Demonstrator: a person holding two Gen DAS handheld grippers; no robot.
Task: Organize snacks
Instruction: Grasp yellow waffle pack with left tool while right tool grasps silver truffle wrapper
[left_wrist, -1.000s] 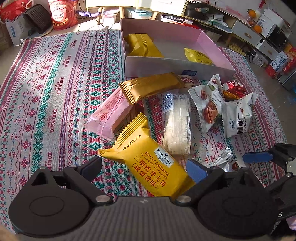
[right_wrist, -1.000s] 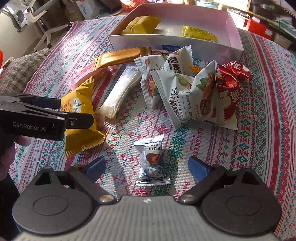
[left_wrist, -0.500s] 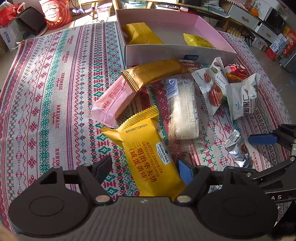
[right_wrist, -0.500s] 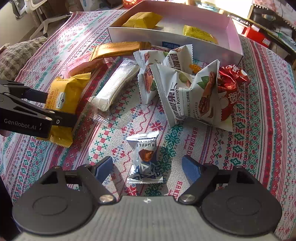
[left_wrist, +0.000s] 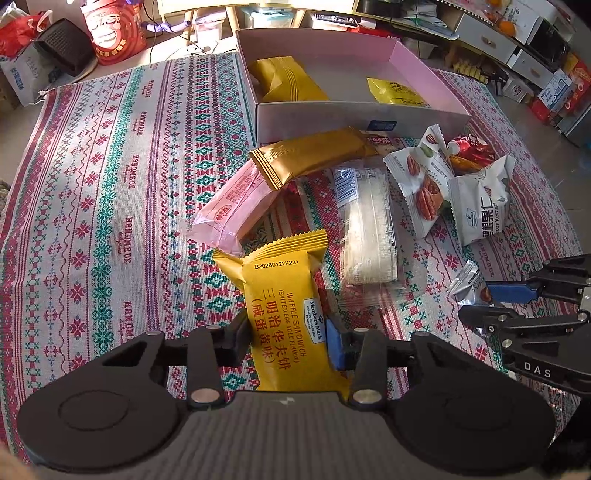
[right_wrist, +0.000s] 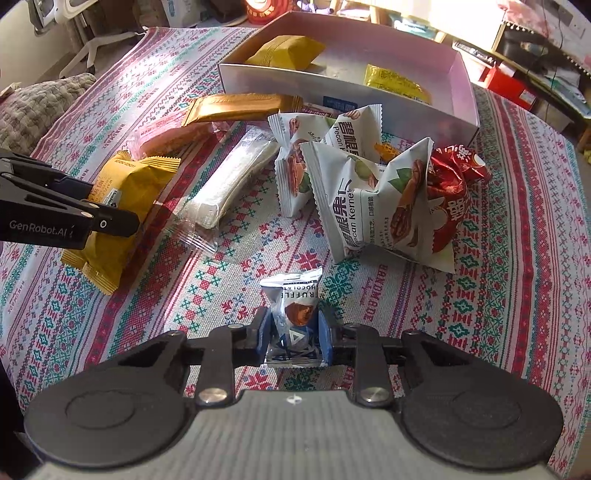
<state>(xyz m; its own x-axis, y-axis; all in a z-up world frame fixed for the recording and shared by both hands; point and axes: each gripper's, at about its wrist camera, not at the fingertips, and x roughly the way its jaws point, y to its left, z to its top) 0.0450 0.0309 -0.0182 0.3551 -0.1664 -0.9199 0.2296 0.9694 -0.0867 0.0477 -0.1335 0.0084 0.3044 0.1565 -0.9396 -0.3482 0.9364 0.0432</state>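
Two packets lie in the box (left_wrist: 436, 110), most snacks remain on the table (left_wrist: 110, 184); left gripper (left_wrist: 288, 338) fingers pinch the waffle sandwich (left_wrist: 284, 314), right gripper (right_wrist: 293, 341) fingers pinch the truffle chocolate (right_wrist: 295, 314).

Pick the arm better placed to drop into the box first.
Left, marginally. Left gripper is shut on the waffle pack, right gripper on the truffle; the box looks nearer the left.

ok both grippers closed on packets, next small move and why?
Probably lift both straight up: left gripper pinches the yellow waffle packet, right gripper the silver truffle packet, both still on the cloth, short of the box.
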